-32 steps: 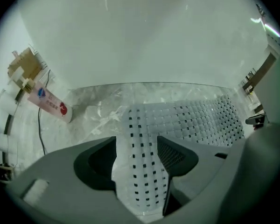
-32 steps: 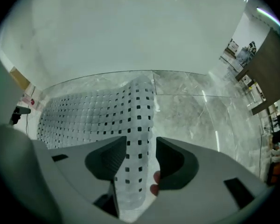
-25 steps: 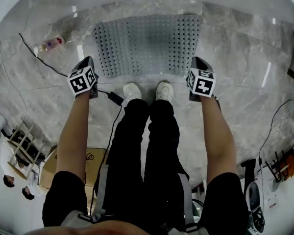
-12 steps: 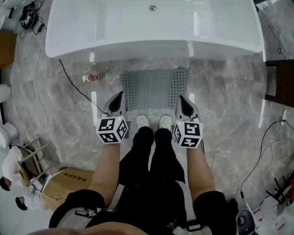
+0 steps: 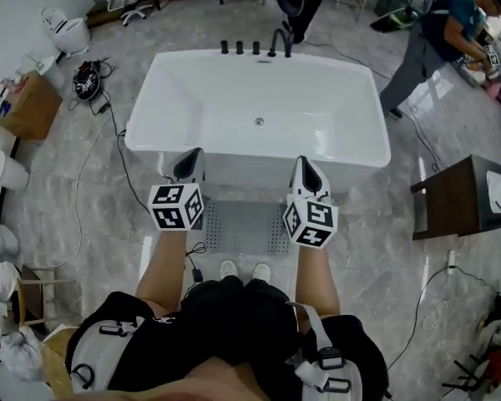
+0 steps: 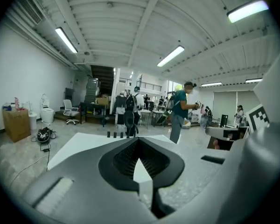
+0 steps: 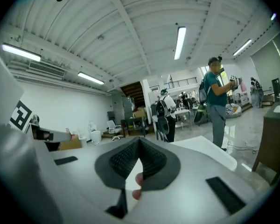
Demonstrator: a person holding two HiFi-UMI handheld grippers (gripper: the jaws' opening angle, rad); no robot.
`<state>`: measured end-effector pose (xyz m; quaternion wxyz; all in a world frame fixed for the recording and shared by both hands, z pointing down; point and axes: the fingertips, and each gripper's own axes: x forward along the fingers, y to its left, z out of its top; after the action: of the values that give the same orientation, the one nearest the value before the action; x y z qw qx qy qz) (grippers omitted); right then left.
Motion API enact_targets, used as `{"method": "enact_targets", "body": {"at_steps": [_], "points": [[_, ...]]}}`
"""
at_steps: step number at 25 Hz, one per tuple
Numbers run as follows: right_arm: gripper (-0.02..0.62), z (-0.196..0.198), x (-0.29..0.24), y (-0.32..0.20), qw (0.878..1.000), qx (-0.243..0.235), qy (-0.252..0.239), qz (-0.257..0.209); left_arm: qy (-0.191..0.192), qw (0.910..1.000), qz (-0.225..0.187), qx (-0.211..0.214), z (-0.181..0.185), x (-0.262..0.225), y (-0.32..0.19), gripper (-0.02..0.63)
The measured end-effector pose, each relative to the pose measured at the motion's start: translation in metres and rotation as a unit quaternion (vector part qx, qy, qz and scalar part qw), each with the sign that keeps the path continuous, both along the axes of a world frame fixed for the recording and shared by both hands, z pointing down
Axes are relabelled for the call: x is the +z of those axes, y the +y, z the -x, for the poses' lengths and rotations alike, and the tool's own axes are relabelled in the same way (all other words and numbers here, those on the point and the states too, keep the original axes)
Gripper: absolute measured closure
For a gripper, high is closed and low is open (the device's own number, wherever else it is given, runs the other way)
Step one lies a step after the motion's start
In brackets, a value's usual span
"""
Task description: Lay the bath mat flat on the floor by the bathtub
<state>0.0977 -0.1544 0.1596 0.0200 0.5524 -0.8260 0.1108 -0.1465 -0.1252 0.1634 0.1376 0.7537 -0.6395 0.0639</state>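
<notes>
The grey perforated bath mat (image 5: 242,226) lies flat on the marble floor against the front of the white bathtub (image 5: 259,174), just ahead of the person's white shoes (image 5: 240,271). Both grippers are held up in the air above the mat's two ends, pointing toward the tub. My left gripper (image 5: 190,162) is shut with nothing in it, and its view shows the jaws (image 6: 139,143) closed, with the tub (image 6: 74,146) beyond. My right gripper (image 5: 305,170) is likewise shut and empty, seen as closed jaws (image 7: 140,146) in its own view.
A dark wooden cabinet (image 5: 459,199) stands right of the tub. A person (image 5: 438,32) is at the back right. Black taps (image 5: 267,44) sit on the tub's far rim. A cable (image 5: 117,153) trails over the floor at left, near a cardboard box (image 5: 25,103) and a toilet (image 5: 67,30).
The person has straightened up, so the head view pulled back from the floor. Both grippers lifted off the mat's near corners and rose. The mat stayed flat by the tub.
</notes>
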Motion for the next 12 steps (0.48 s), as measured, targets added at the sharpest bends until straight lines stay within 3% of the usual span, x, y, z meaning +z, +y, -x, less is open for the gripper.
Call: {"method": "enact_targets", "body": {"at_steps": [3,6,12], "points": [[0.591,-0.014,-0.04,0.004,0.999,0.013,-0.006,-0.028,0.007,0.9993,-0.037,-0.007,-0.001,-0.05,0.003,0.604],[0.591,-0.026,-0.065,0.003,0.998,0.028,-0.013,-0.049,-0.013,0.9975,-0.07,-0.002,-0.008,-0.084,0.001,0.604],[0.591,-0.035,-0.075,0.01,0.998,0.025,0.002,-0.063,-0.011,0.997,-0.075,0.018,-0.027,-0.09,0.002,0.604]]}}
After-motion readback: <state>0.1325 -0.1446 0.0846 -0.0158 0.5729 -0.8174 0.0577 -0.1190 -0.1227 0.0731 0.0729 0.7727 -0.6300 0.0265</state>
